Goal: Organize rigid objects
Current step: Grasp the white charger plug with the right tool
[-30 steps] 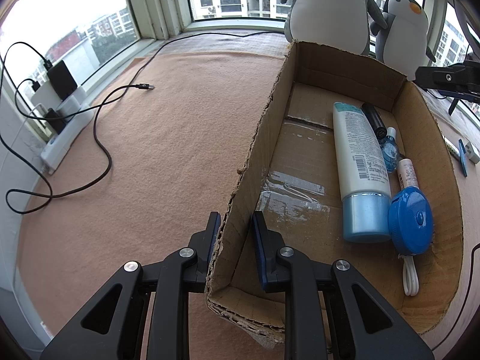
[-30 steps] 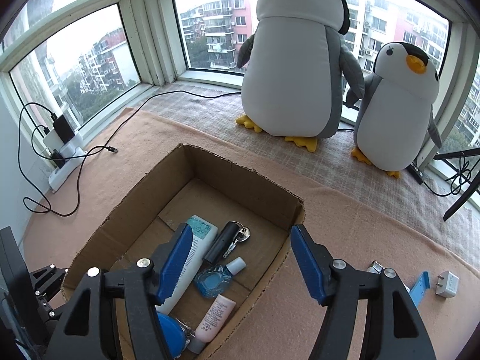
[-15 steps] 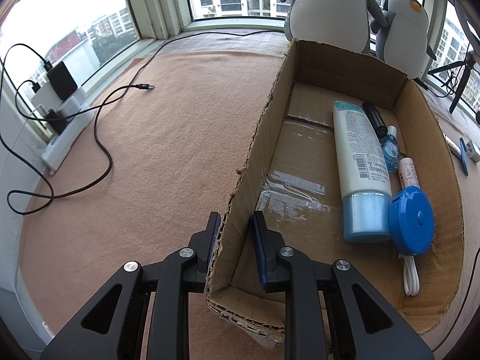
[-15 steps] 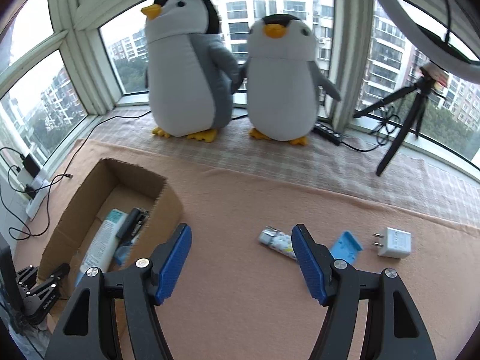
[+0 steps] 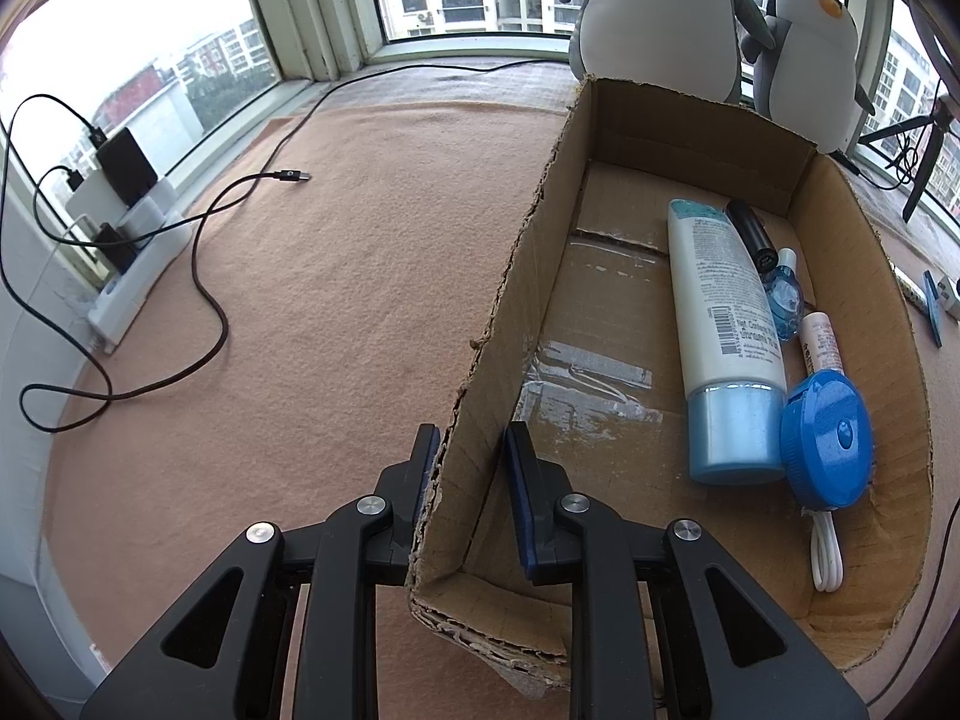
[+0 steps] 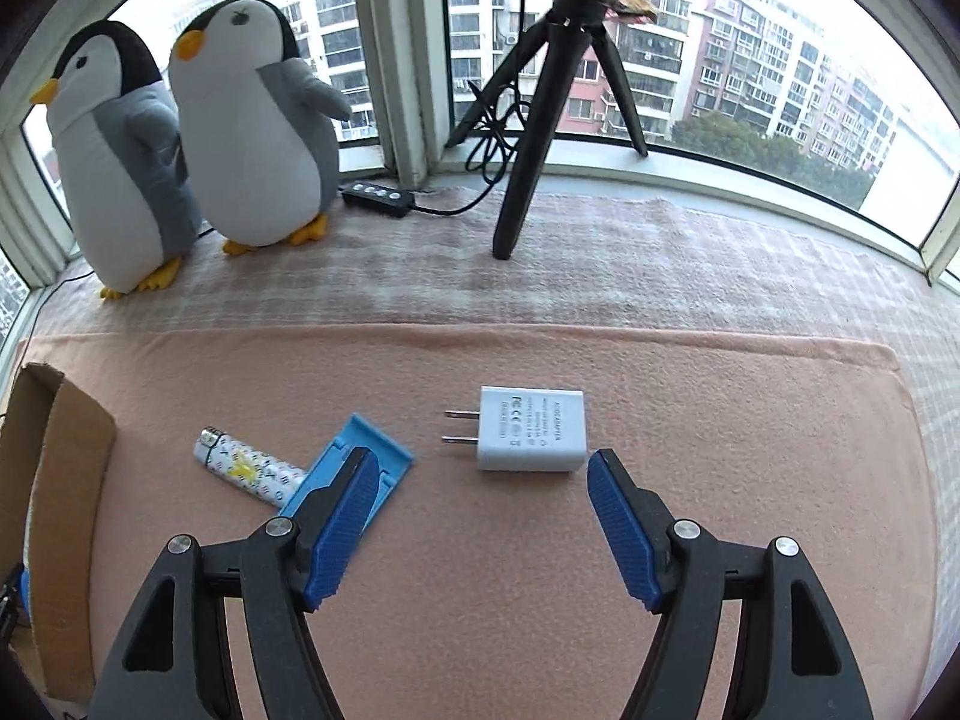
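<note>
Left fingers [image 5: 427, 468] clamp the box wall [image 5: 480, 420] — right fingers [image 6: 354, 492] widening, empty, above the charger [image 6: 531, 429].

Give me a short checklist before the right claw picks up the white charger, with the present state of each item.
1. Left claw pinches the cardboard box wall: ok.
2. Right claw has nothing between its fingers, jaws opening: ok.
3. White charger lies flat on the pink blanket, apart from other things: ok.
4. Claw centred over the charger: not ok, the charger lies ahead of the fingertips.
5. Blue flat piece clear of the fingers: not ok, one finger overlaps it in view.
6. Free space in the box: ok.
</note>
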`<control>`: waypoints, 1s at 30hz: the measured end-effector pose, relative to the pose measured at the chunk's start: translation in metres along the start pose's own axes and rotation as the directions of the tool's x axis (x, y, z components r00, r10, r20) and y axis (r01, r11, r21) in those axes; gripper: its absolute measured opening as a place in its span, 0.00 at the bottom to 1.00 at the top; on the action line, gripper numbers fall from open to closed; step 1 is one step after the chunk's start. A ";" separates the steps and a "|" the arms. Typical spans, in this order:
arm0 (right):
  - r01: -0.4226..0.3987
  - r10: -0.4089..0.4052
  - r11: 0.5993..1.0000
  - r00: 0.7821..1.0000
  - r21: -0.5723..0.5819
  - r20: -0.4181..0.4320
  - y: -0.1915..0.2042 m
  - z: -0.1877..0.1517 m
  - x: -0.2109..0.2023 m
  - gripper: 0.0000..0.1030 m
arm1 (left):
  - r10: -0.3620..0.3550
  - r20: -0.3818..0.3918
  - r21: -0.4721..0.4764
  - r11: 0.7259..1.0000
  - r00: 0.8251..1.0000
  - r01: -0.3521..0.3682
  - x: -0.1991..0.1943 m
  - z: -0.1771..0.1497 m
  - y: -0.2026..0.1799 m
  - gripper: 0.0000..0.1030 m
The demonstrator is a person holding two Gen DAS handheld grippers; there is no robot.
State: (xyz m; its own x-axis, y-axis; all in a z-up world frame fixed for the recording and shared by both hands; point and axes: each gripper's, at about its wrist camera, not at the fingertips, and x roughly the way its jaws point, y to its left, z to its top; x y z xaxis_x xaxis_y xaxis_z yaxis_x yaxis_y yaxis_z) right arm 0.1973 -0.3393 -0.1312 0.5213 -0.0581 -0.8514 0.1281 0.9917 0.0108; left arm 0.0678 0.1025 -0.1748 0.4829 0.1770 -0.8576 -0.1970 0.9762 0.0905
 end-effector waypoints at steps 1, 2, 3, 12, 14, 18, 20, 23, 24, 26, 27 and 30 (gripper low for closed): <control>0.004 -0.004 1.000 1.000 0.007 -0.006 -0.003 0.001 0.004 0.67 | 0.000 0.000 0.000 1.000 1.000 0.000 0.000 0.000 0.000 0.20; 0.005 -0.005 1.000 1.000 0.011 -0.015 -0.005 0.002 0.008 0.67 | 0.000 0.000 0.000 1.000 1.000 0.000 0.000 0.000 0.000 0.20; 0.007 -0.007 1.000 1.000 0.013 -0.025 -0.007 0.002 0.012 0.68 | 0.000 0.000 0.000 1.000 1.000 0.000 0.000 0.000 0.000 0.20; 0.040 -0.039 0.999 0.996 0.011 -0.074 -0.010 0.009 0.040 0.71 | 0.000 0.000 0.000 1.000 1.000 0.000 0.000 0.000 0.000 0.20; 0.045 -0.044 0.999 0.996 0.015 -0.080 -0.013 0.010 0.044 0.71 | -0.001 0.000 0.000 1.000 1.000 0.001 0.000 0.000 0.000 0.20; 0.041 -0.039 0.999 0.994 0.021 -0.098 -0.013 0.014 0.053 0.71 | 0.000 0.000 0.000 1.000 1.000 0.000 0.000 0.000 0.000 0.20; 0.044 -0.042 0.999 0.994 0.017 -0.100 -0.012 0.016 0.055 0.71 | 0.000 0.000 0.000 1.000 1.000 0.000 0.000 0.000 0.000 0.20; 0.044 -0.042 0.999 0.993 0.010 -0.109 -0.010 0.017 0.058 0.71 | 0.000 0.000 0.000 1.000 1.000 0.000 0.000 0.000 0.000 0.20; 0.041 -0.040 0.999 0.992 0.010 -0.116 -0.010 0.018 0.059 0.71 | 0.000 0.000 0.000 1.000 1.000 0.000 0.000 0.000 0.000 0.20; 0.042 -0.040 0.999 0.992 0.009 -0.122 -0.010 0.017 0.061 0.68 | 0.000 0.000 0.000 1.000 1.000 0.000 0.000 0.000 0.000 0.20; 0.042 -0.041 0.999 0.992 0.006 -0.123 -0.009 0.017 0.061 0.66 | 0.001 0.000 0.000 1.000 1.000 -0.001 0.000 0.000 0.000 0.20; 0.033 -0.032 0.999 0.992 0.002 -0.120 -0.009 0.017 0.060 0.58 | 0.000 0.000 0.000 1.000 1.000 0.000 0.000 0.000 0.000 0.20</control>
State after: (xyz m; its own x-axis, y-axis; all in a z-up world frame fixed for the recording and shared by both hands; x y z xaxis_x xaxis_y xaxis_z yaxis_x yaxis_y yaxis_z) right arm 0.2414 -0.3534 -0.1734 0.4120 -0.0757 -0.9080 0.1469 0.9890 -0.0157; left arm 0.0681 0.1021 -0.1748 0.4827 0.1774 -0.8576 -0.1973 0.9761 0.0909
